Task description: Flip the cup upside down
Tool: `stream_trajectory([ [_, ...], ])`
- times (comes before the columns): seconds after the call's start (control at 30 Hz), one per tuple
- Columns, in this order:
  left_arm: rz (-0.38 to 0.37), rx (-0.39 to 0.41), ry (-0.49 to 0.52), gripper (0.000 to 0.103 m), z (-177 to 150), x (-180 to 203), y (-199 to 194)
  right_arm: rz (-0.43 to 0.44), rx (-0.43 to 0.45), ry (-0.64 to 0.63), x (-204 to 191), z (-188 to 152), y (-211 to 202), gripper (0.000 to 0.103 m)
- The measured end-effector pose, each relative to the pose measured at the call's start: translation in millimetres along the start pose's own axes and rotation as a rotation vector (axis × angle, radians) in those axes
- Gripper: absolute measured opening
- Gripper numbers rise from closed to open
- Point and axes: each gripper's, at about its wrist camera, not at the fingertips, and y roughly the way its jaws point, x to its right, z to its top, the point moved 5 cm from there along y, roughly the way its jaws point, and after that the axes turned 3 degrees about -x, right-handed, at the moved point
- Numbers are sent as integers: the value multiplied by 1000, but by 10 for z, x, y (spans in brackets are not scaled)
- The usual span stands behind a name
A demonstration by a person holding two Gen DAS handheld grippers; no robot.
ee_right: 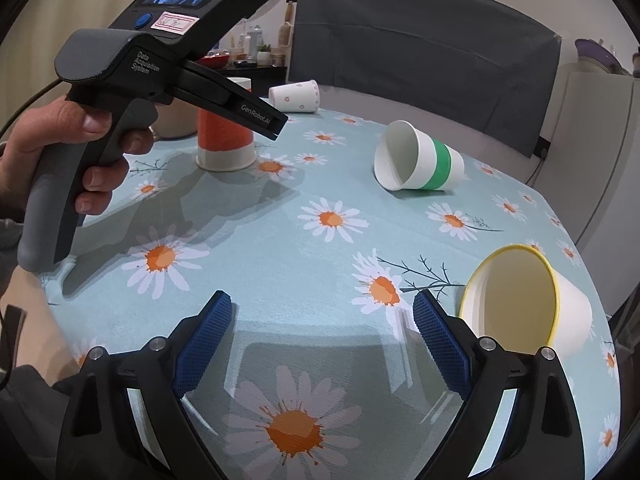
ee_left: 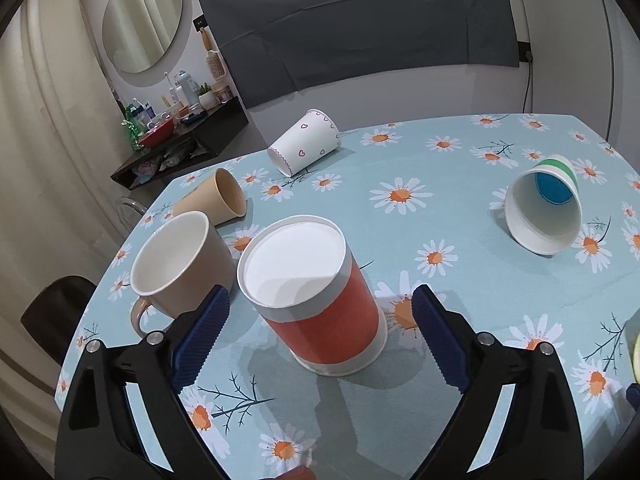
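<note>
An orange-banded paper cup [ee_left: 320,296] stands upside down on the daisy tablecloth, its base facing up. My left gripper [ee_left: 320,304] is open, its blue pads on either side of the cup and apart from it. The cup also shows in the right wrist view [ee_right: 224,144], partly behind the left gripper's black body [ee_right: 168,60]. My right gripper [ee_right: 322,312] is open and empty over bare cloth near the front edge. A yellow-rimmed cup [ee_right: 524,308] lies on its side just right of it.
A beige mug [ee_left: 180,264] stands upright just left of the orange cup. A tan cup [ee_left: 216,200], a heart-patterned cup [ee_left: 304,142] and a green-banded cup [ee_left: 544,208] lie on their sides. A dark chair back [ee_left: 360,24] stands behind the table [ee_left: 440,200].
</note>
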Motion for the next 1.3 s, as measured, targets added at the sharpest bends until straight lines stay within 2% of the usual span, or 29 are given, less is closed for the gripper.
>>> stream_trajectory([
  [0.2,-62,3,-11,96,-82,-123,-83,8,-16,15,13,34,35,88],
  [0.37,-103,0,-5,97,-225,-275,-106,43,4,53,-13,146,-16,88],
  [0.6,-102,10,0,97,-458,-556,-54,46,6,94,-71,293,3,91],
  [0.97,-178,24,14,97,-719,-673,2,74,75,220,-146,464,37,91],
  [1.07,-211,31,7,97,-773,-678,14,59,104,243,-155,480,35,91],
  [1.3,-283,17,-41,97,-812,-729,60,16,81,266,-182,409,133,91],
])
